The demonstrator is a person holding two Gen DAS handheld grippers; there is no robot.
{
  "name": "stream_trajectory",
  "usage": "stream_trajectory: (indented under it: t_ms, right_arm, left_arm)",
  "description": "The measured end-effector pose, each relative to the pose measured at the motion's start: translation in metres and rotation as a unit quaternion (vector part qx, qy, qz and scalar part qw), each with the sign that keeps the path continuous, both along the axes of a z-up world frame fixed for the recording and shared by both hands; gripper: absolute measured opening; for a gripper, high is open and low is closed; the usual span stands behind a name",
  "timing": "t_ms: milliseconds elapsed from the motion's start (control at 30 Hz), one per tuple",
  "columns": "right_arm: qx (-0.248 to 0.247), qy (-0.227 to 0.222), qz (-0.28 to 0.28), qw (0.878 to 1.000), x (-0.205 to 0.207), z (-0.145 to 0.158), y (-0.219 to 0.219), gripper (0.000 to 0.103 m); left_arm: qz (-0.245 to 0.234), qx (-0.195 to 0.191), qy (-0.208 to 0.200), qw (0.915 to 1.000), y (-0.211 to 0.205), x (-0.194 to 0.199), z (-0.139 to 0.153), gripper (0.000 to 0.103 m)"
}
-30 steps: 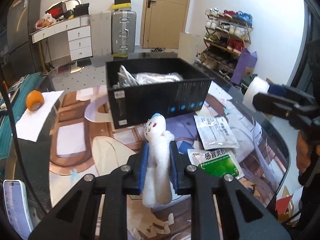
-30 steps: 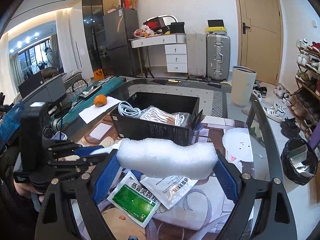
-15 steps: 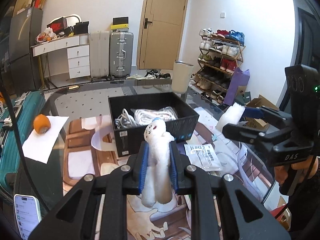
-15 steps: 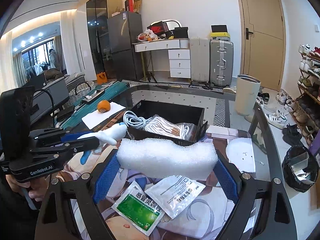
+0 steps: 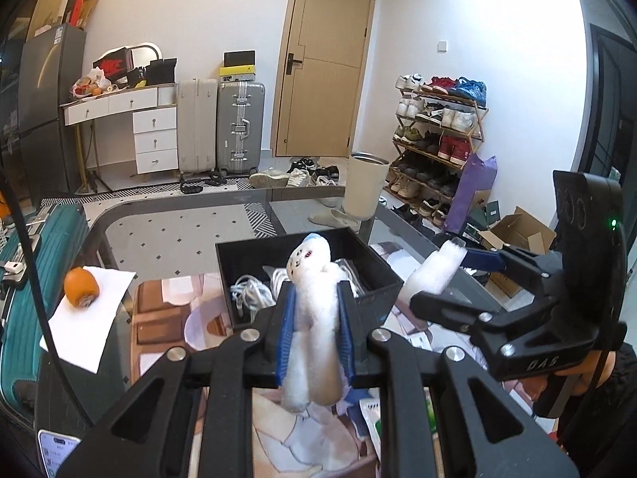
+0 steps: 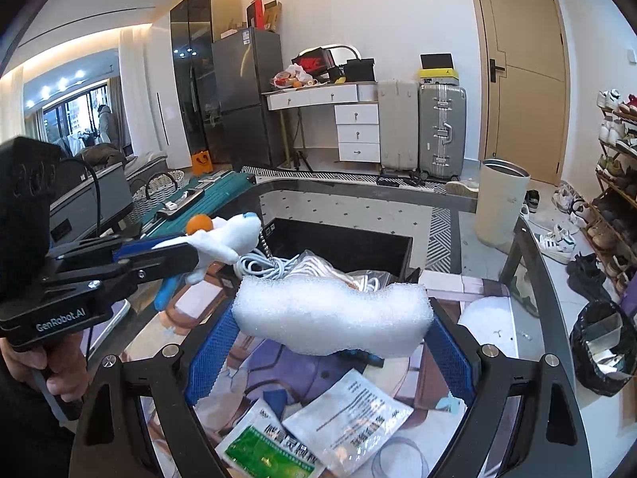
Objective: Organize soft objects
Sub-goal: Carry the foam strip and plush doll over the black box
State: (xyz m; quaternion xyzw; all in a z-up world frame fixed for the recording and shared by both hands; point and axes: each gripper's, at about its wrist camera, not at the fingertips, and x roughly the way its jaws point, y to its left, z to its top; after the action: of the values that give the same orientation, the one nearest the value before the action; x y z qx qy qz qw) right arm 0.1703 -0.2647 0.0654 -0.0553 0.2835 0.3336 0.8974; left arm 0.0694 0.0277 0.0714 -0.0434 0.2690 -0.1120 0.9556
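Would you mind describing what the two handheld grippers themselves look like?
Both are matte black plastic frames with triangular cut-outs, silver bolts and blue textured pads. The left gripper reads "GenRobot.AI" in white along its side, with a black cable behind it. The right gripper is embossed "DAS" and shows a small green light. A bare hand grips the left handle.

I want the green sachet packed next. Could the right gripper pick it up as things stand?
Probably not yet: the right gripper is shut on the foam block, so its jaws are full. The green sachet lies uncovered on the table just below.
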Motion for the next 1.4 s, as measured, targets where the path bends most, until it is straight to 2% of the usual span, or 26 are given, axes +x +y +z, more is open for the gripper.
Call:
stream_trajectory:
  t_ms: [333,600,1400]
  right_arm:
    - [0.002,0.004,0.008,1.000,0.026,-0.004,0.017,0.091]
    - [-0.001,0.007,0.011,1.000,0.045,-0.011,0.028,0.091]
    - [-0.050,0.014,0.025,0.998,0.081,-0.034,0.060,0.091]
  left_arm:
    - [0.008,-0.005,0.003,0.9999,0.007,0.029,0.005,0.018]
    - [0.009,-0.003,0.018,0.9998,0.010,0.053,-0.003,0.018]
    - [0.000,-0.009,0.041,0.9991,0.013,0.100,-0.018,0.018]
